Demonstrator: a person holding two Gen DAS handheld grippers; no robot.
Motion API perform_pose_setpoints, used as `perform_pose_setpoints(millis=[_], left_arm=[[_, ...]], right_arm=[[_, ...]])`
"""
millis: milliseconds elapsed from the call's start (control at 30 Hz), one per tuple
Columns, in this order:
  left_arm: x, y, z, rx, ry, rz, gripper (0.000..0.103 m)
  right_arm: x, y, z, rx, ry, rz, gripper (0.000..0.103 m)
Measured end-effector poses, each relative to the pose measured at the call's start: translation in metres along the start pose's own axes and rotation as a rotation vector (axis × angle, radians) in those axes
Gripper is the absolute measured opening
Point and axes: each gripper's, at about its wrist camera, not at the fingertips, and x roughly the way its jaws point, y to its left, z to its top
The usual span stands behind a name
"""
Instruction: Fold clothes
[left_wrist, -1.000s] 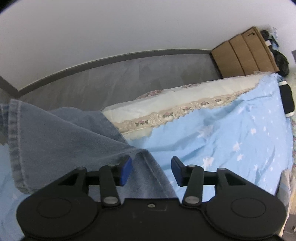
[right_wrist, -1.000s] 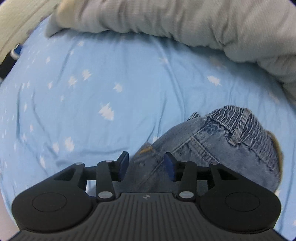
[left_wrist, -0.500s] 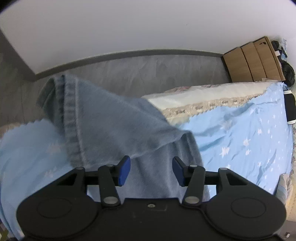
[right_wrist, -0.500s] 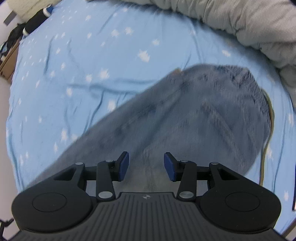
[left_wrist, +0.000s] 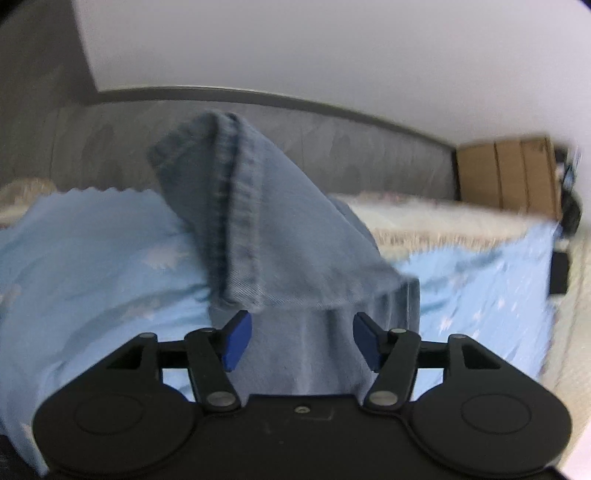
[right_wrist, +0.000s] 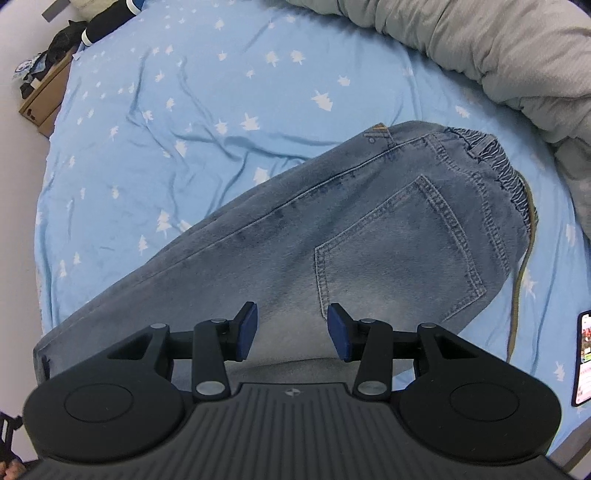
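Left gripper: jaws opening, denim hem between the pads, not pinched.
Jeans: lying flat on the blue sheet, back pocket up.
Right gripper: spread, over the jeans, gripping nothing.

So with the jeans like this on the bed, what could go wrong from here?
1. The left gripper is opening with the jeans' hemmed leg end humped beyond it; that end may flop unevenly.
2. The drawstring trails off the waistband onto the blue sheet and could stick out of the fold.
3. The phone lies near the jeans and might get dragged.
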Motion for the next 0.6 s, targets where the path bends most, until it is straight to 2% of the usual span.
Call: perform_pose_setpoints(millis=[100,167,267,367,467,500,533,600], left_arm=[[0.005,0.025,0.011,-0.104,0.005,-0.066,0.058],[0.011,0.034,0.016,-0.138,-0.002,-0.084,0.058],[0.023,0.036,0.023,-0.141,0.009,-0.063,0.057],[0.032,0.036,0.027,-0.14,0.056,0.021,0.052],[0.028,0.036,0.028,-0.127,0.036,-0.002,0.052],[0.029,0.036,0.028,-0.129,0.042,-0.023,0.05],[0.028,0.035,0.028,-0.127,0.042,-0.032,0.041],[0.025,0.031,0.028,-0.122,0.041,-0.05,0.031]], right_arm=[[-0.005,-0.002,-0.005,-0.005,0.001,-0.013,0.045],[-0.008,-0.003,-0.008,-0.007,0.001,-0.021,0.045],[-0.013,-0.004,-0.013,-0.01,-0.001,-0.028,0.045],[-0.018,-0.005,-0.016,-0.009,-0.005,-0.033,0.045],[-0.021,-0.011,-0.02,0.008,-0.01,-0.039,0.045],[-0.021,-0.013,-0.022,0.018,-0.008,-0.043,0.045],[-0.021,-0.015,-0.024,0.026,-0.006,-0.048,0.045],[-0.021,-0.019,-0.027,0.039,-0.005,-0.055,0.045]])
